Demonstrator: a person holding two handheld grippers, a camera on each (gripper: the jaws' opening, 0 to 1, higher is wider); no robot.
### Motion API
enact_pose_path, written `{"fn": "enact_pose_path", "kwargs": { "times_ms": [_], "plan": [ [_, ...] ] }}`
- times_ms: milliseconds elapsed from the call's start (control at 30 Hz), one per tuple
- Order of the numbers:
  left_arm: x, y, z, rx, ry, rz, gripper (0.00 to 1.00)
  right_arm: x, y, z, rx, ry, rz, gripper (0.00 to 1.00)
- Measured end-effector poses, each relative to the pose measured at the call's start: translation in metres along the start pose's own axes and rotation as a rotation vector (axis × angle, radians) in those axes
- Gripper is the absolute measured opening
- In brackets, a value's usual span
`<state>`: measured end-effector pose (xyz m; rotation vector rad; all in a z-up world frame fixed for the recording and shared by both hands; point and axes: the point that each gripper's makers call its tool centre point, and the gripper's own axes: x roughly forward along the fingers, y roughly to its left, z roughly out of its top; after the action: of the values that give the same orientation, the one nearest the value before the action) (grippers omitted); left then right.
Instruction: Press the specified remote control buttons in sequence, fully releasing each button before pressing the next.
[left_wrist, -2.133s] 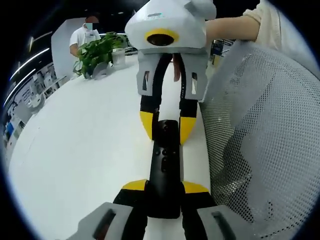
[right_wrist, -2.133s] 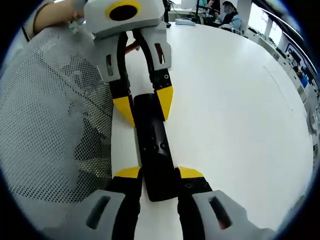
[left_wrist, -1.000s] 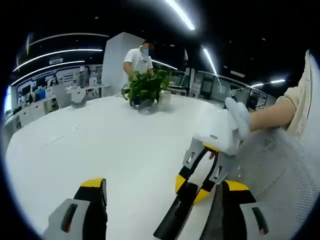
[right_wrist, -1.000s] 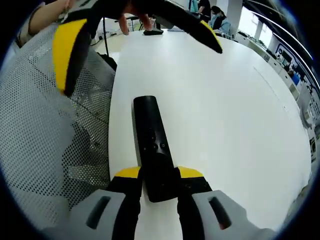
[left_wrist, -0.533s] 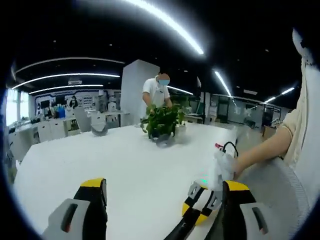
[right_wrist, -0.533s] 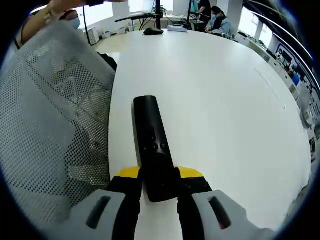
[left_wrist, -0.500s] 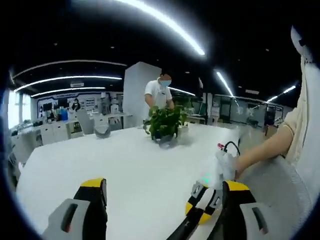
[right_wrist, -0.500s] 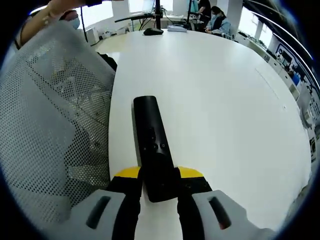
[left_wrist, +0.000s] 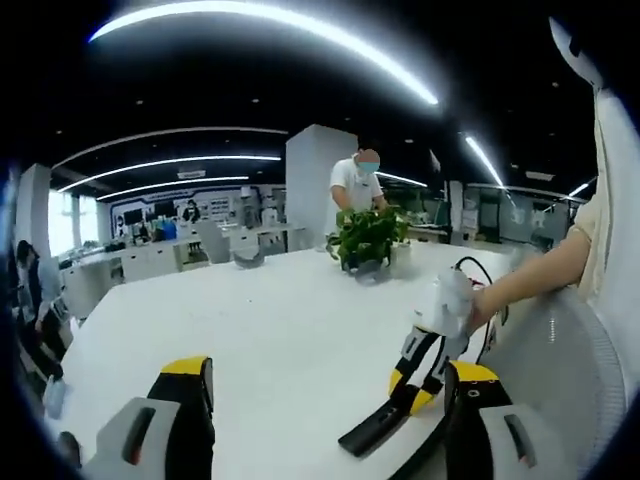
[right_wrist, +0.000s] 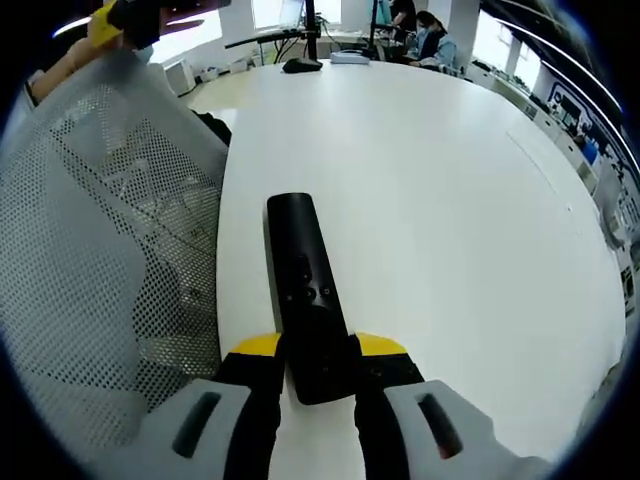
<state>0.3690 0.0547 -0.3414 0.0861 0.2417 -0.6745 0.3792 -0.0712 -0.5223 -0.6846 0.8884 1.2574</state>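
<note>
The black remote (right_wrist: 300, 285) lies lengthwise on the white table (right_wrist: 440, 200), buttons up, near the table's left edge. My right gripper (right_wrist: 318, 348) is shut on its near end, a yellow-tipped jaw on each side. In the left gripper view the remote (left_wrist: 368, 433) sticks out from the right gripper (left_wrist: 412, 386), held in a person's hand. My left gripper (left_wrist: 325, 390) is raised above the table, jaws wide open with nothing between them. One of its yellow fingertips (right_wrist: 108, 22) shows at the top left of the right gripper view.
A white mesh chair back (right_wrist: 90, 260) stands close beside the remote. A potted plant (left_wrist: 367, 238) sits at the table's far side with a person (left_wrist: 355, 183) behind it. A small dark object (right_wrist: 300, 64) lies at the table's other end. Desks and people fill the room beyond.
My left gripper let go of the remote's far end, opened wide and lifted up and away; its view now looks across the room. The right gripper and remote have stayed put.
</note>
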Motion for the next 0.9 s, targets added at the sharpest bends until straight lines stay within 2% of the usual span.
{"fn": "enact_pose_path", "kwargs": {
  "times_ms": [67,133,167,200,233,300,333,533,733,767,900],
  "plan": [
    [-0.002,-0.002,-0.002,0.018,-0.004,0.014,1.00,0.000,0.000,0.000,0.009,-0.007,0.000,0.26],
    [-0.001,0.005,-0.009,0.056,0.011,0.057,1.00,0.000,0.000,0.000,0.010,-0.011,0.000,0.26],
    [-0.002,0.009,-0.017,0.075,0.053,0.066,1.00,0.000,0.000,0.000,0.009,-0.013,0.000,0.26],
    [-0.002,0.011,-0.020,0.059,0.071,0.070,1.00,0.000,0.000,0.000,0.005,-0.014,0.000,0.26],
    [-0.002,0.011,-0.018,0.050,0.061,0.073,1.00,0.000,0.000,0.000,0.002,-0.015,-0.001,0.26],
    [-0.003,0.007,-0.005,0.040,-0.011,0.059,1.00,0.000,0.001,0.000,0.000,-0.017,-0.002,0.26],
    [-0.004,0.007,-0.003,0.047,-0.022,0.060,1.00,0.000,0.001,0.000,0.001,-0.018,-0.003,0.26],
    [-0.003,0.010,-0.010,0.122,0.025,0.075,1.00,0.000,0.001,0.001,-0.020,-0.026,-0.012,0.26],
    [-0.005,0.016,-0.009,0.097,0.019,0.096,1.00,0.000,-0.001,0.003,-0.024,-0.038,0.004,0.25],
    [-0.005,0.017,-0.009,0.093,0.020,0.098,0.99,0.000,-0.001,0.003,0.011,-0.037,0.020,0.25],
    [-0.005,0.019,-0.010,0.101,0.029,0.102,0.97,0.000,-0.006,0.005,0.034,-0.039,0.040,0.25]
  ]
}}
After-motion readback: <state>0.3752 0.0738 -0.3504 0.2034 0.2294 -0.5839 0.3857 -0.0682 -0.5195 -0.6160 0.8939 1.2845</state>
